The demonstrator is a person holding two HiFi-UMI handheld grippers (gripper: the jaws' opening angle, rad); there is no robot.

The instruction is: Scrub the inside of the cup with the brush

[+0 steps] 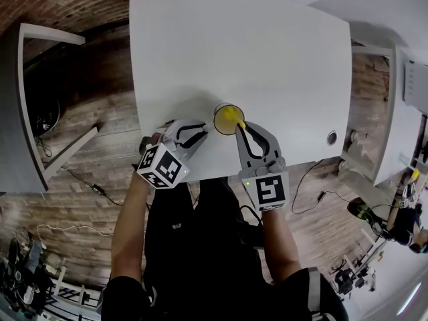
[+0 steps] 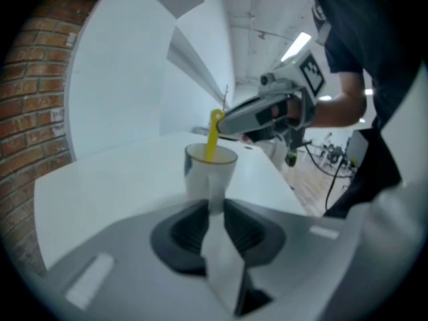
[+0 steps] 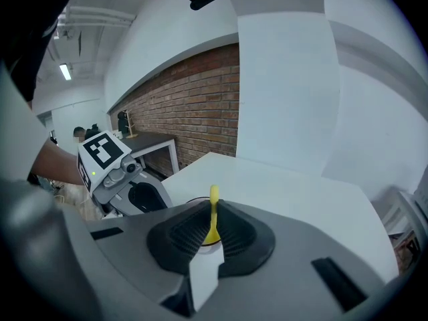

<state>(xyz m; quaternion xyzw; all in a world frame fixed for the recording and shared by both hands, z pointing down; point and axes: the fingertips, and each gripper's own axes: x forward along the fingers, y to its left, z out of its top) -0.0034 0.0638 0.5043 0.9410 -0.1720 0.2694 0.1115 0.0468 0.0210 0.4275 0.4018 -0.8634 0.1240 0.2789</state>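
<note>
Wood floor and a brick wall surround the white bench (image 1: 267,59). Near its front edge the cup (image 2: 199,178) stands upright, with the yellow brush (image 2: 213,138) reaching down inside it. The left gripper (image 2: 215,209) is clamped on the cup's handle. The right gripper (image 3: 212,229) is clamped on the brush's stem above the rim.

Wht table (image 1: 267,59), brick wall (image 3: 194,105), loose cables (image 1: 79,177).

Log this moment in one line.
left claw: grips cup by handle | right claw: holds brush | brush: inside cup | cup: upright on table
</note>
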